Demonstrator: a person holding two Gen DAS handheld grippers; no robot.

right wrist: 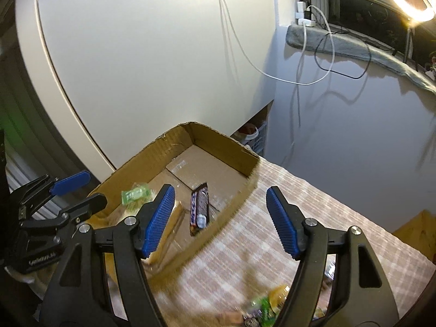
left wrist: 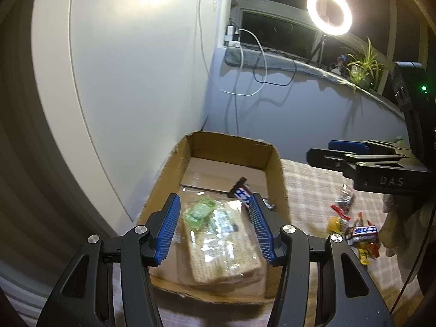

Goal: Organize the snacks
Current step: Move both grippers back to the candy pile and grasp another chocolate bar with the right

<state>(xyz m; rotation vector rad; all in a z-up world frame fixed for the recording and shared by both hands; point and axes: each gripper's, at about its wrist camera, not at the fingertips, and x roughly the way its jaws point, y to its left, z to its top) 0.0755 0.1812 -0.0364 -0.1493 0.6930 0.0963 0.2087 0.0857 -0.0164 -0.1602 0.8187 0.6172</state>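
An open cardboard box (left wrist: 275, 174) stands on the checked tablecloth. Inside it lie a clear-wrapped cracker pack (left wrist: 226, 256), a blurred green candy packet (left wrist: 199, 212) on top of that pack, and a brown chocolate bar (left wrist: 241, 190). Above the box's near end my left gripper (left wrist: 214, 204) is open, with nothing between its blue pads. The right wrist view shows the box (right wrist: 223, 141), the chocolate bar (right wrist: 200, 208) and the green packet (right wrist: 135, 193). My right gripper (right wrist: 220, 190) hangs open and empty over the box's right wall. The left gripper (right wrist: 81, 193) shows at that view's left.
A heap of wrapped snacks (left wrist: 357, 234) lies on the tablecloth (left wrist: 313, 190) right of the box, below the right gripper (left wrist: 321, 151). More wrappers (right wrist: 267, 308) show blurred at the bottom. A white panel (left wrist: 122, 81) rises left of the box. Cables (left wrist: 259, 62) hang from the sill.
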